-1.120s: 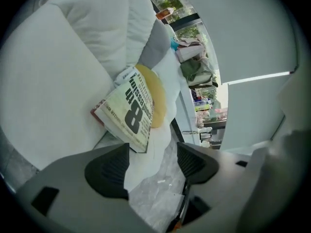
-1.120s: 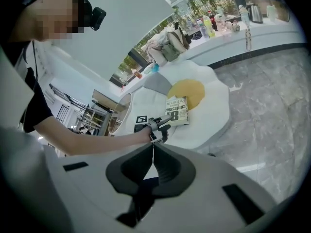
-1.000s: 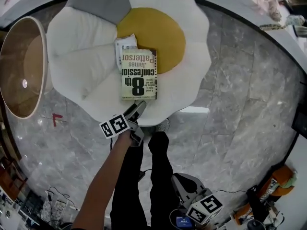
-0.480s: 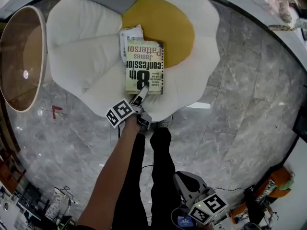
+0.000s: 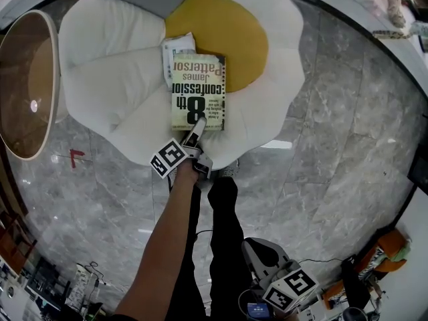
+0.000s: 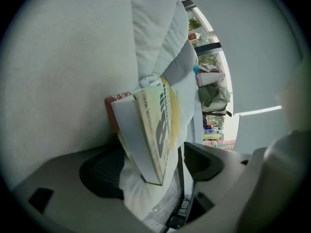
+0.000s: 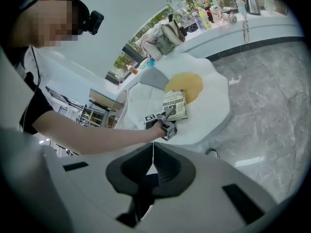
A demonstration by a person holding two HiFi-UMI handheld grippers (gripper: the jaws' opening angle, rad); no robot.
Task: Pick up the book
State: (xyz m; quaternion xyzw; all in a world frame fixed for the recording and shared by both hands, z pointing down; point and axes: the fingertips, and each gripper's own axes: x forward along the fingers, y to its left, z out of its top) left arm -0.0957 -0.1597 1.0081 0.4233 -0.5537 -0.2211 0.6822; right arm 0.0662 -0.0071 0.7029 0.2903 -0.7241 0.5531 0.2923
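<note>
The book [image 5: 198,91] covered most of a white paper [image 5: 178,47] beneath it. The cushion [image 5: 114,65] ran off the head view's top edge. The book's fine print was too small to read.

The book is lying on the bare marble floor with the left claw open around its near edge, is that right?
No. The book lies on the egg-shaped cushion, not on the floor; the head view shows it. The left claw is open around its near edge.
</note>
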